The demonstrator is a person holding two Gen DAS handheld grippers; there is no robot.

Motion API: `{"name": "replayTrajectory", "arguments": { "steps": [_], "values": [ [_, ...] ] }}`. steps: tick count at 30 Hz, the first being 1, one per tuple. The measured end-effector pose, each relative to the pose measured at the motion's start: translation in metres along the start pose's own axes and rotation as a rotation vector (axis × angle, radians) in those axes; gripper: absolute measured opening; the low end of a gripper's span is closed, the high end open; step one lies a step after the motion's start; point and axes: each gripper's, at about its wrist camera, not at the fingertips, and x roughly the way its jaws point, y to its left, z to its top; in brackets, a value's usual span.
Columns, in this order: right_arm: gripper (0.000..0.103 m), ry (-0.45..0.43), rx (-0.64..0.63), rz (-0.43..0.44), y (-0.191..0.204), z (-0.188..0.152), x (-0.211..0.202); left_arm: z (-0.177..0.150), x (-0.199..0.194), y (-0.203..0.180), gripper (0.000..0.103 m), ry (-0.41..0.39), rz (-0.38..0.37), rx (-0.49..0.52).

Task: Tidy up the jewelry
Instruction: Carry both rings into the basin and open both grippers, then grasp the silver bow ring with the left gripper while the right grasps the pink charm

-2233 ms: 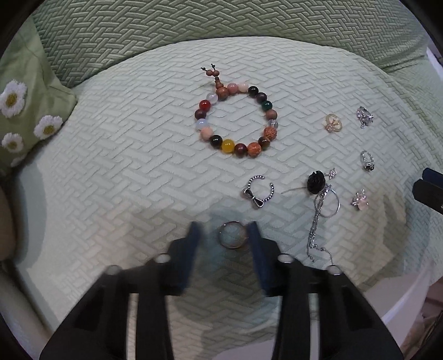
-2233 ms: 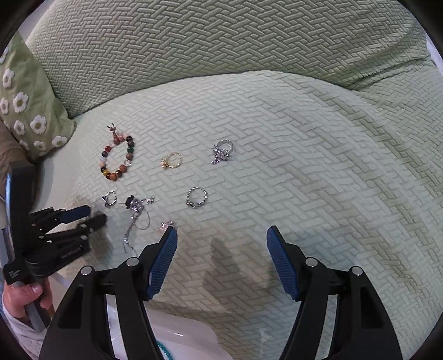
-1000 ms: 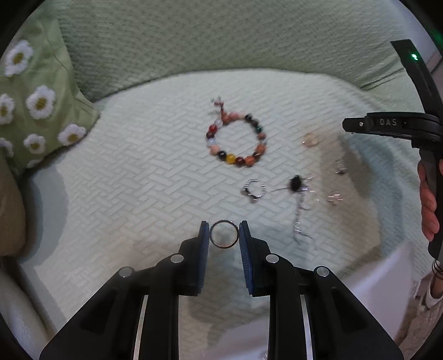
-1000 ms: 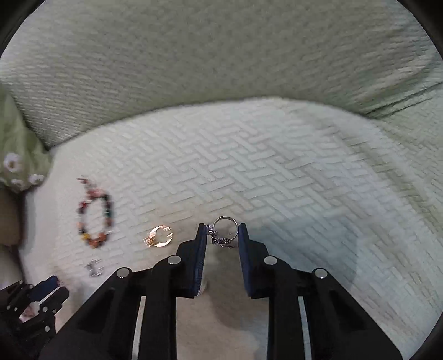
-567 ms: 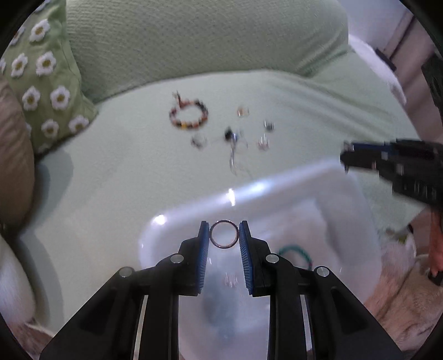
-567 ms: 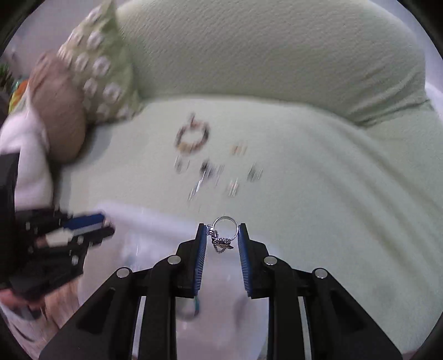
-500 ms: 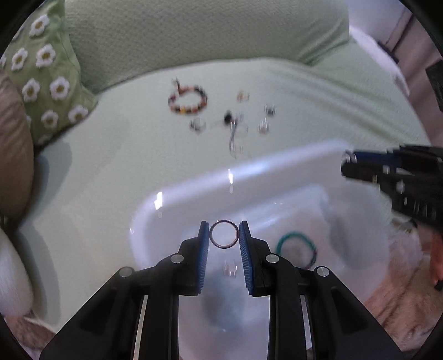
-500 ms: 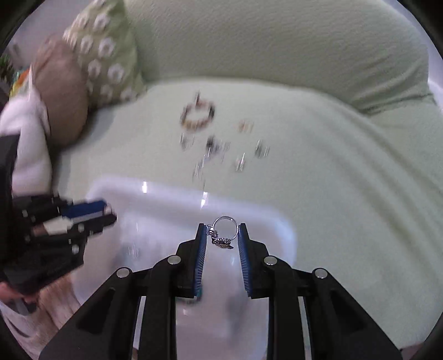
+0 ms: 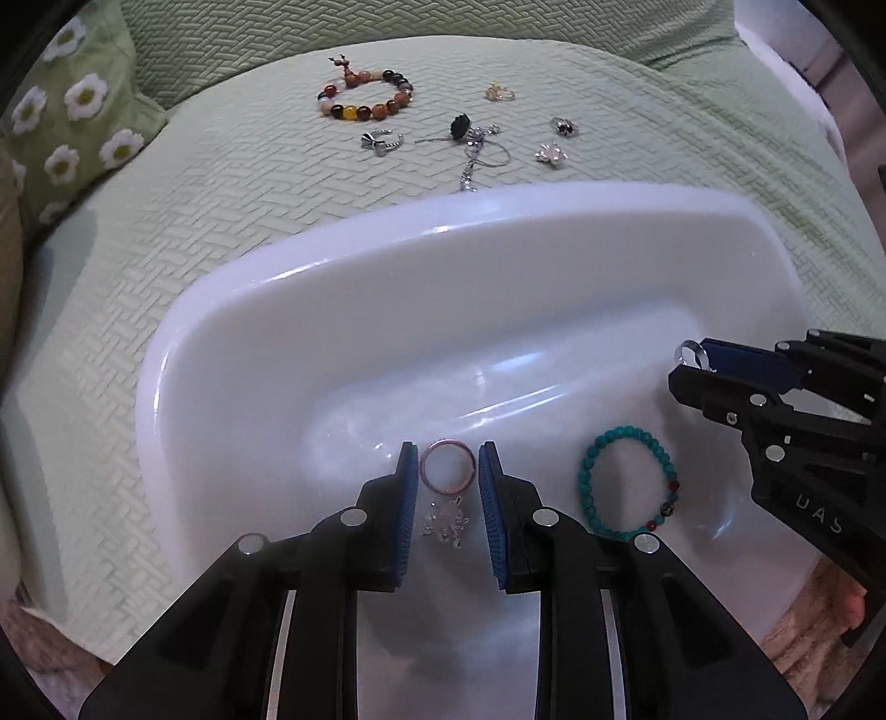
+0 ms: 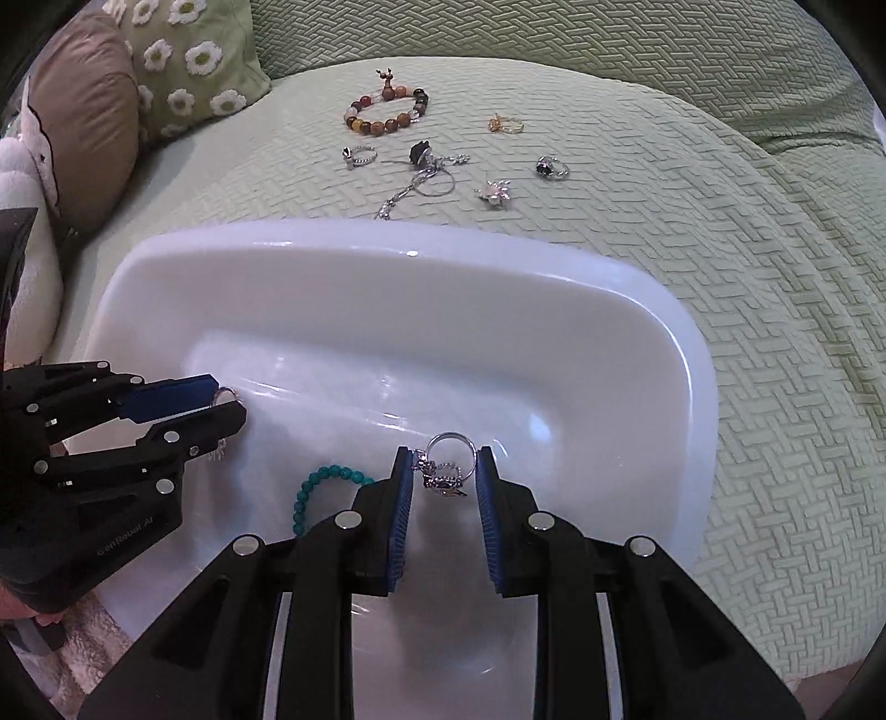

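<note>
My left gripper is shut on a rose-gold ring and holds it over the white tray. My right gripper is shut on a silver ring with a charm, also over the tray. A turquoise bead bracelet and a small silver charm lie in the tray. On the green cover beyond lie a multicolour bead bracelet, a silver bow ring, a black-flower piece with chain and several small rings.
A daisy-print cushion lies at the left. A brown cushion and a white plush are at the far left in the right wrist view. The green sofa back rises behind the jewelry.
Both grippers picked rings off the cover, shut on them and carried them back over the white tray. They now sit lower, close above the tray floor.
</note>
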Motion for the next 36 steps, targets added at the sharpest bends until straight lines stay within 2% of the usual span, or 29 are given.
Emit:
{"name": "replayTrajectory", "arguments": {
  "steps": [4,7,8,9,10,11,12,14,19,23,28,32,36],
  "values": [
    [0.035,-0.008,0.000,0.011,-0.001,-0.001,-0.008,0.000,-0.008,0.007,0.027,0.001,-0.010,-0.020],
    [0.036,-0.054,0.007,0.040,-0.005,-0.003,-0.036,0.000,-0.033,0.011,0.043,-0.047,-0.066,-0.018],
    [0.036,-0.087,0.013,0.063,-0.008,-0.001,-0.050,0.003,-0.046,0.014,0.051,-0.081,-0.068,-0.015],
    [0.037,-0.116,0.020,0.072,-0.012,0.002,-0.063,0.007,-0.058,0.016,0.054,-0.113,-0.061,-0.014],
    [0.040,-0.147,0.029,0.069,-0.016,0.008,-0.077,0.014,-0.069,0.018,0.060,-0.142,-0.042,-0.008],
    [0.049,-0.188,0.039,0.056,-0.022,0.017,-0.093,0.020,-0.074,0.019,0.065,-0.155,-0.026,-0.005],
    [0.056,-0.223,0.052,0.042,-0.028,0.027,-0.104,0.032,-0.080,0.022,0.065,-0.170,0.003,-0.009],
    [0.061,-0.246,0.079,0.021,-0.038,0.045,-0.115,0.055,-0.084,0.028,0.066,-0.184,0.027,-0.026],
    [0.061,-0.247,0.149,0.005,-0.066,0.104,-0.109,0.115,-0.070,0.035,0.069,-0.172,0.060,-0.057],
    [0.061,-0.210,0.212,0.015,-0.085,0.137,-0.070,0.154,-0.024,0.031,0.069,-0.083,0.073,-0.036],
    [0.061,-0.134,0.223,-0.007,-0.093,0.141,-0.033,0.180,0.029,0.031,0.069,0.015,0.055,-0.027],
    [0.061,-0.107,0.208,0.022,-0.086,0.139,-0.023,0.191,0.055,0.040,0.069,0.041,0.024,-0.069],
    [0.061,-0.091,0.196,0.018,-0.081,0.139,-0.019,0.190,0.065,0.038,0.065,0.051,0.045,-0.044]
  ]
}}
